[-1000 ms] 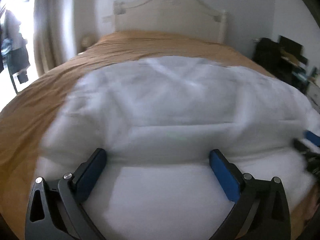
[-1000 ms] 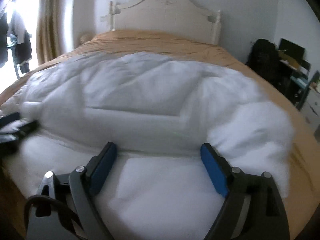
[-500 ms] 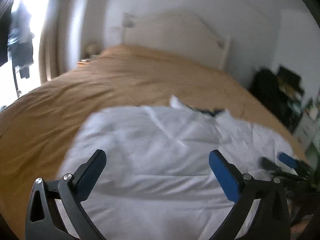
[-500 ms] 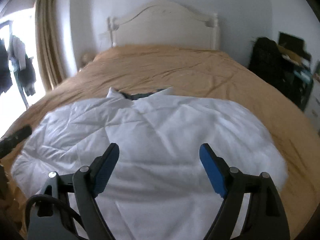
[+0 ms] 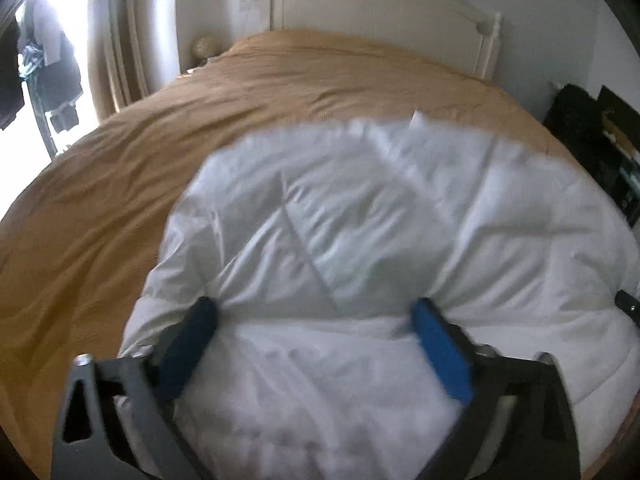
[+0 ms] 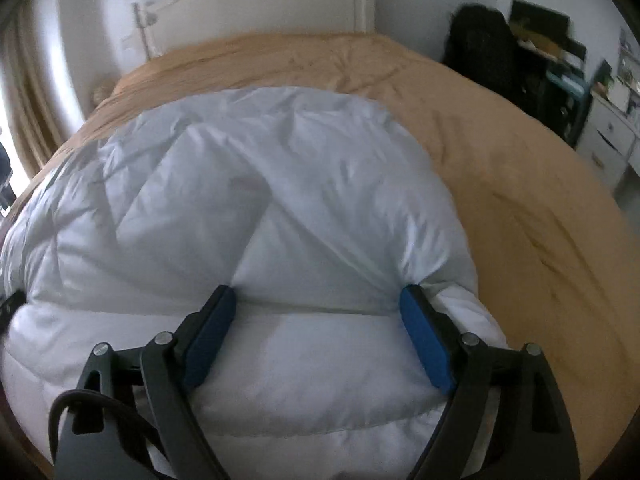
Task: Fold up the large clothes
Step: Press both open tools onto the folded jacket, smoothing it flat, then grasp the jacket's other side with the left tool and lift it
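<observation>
White padded coat (image 5: 360, 220) is straddled low in frame for gathering: left gripper (image 5: 314, 308) has just been closing around it, grip unclear; right gripper (image 6: 318, 294) is held wide.

Two handheld grippers, both angled steeply downward, jaws spread wide. The left gripper (image 5: 314, 314) shows its blue pads (image 5: 438, 350) and dark grey finger arms blurred; its jaws have just been closing a little, with puffy white cloth bulging between the fingers and bunching at both fingertips. Whether the pads press on it cannot be told. The right gripper (image 6: 316, 302) is sharper: its blue pads (image 6: 426, 342) stand wide apart, white padding filling the gap between them and creasing against both tips, a black cable looping beside its left finger arm.
</observation>
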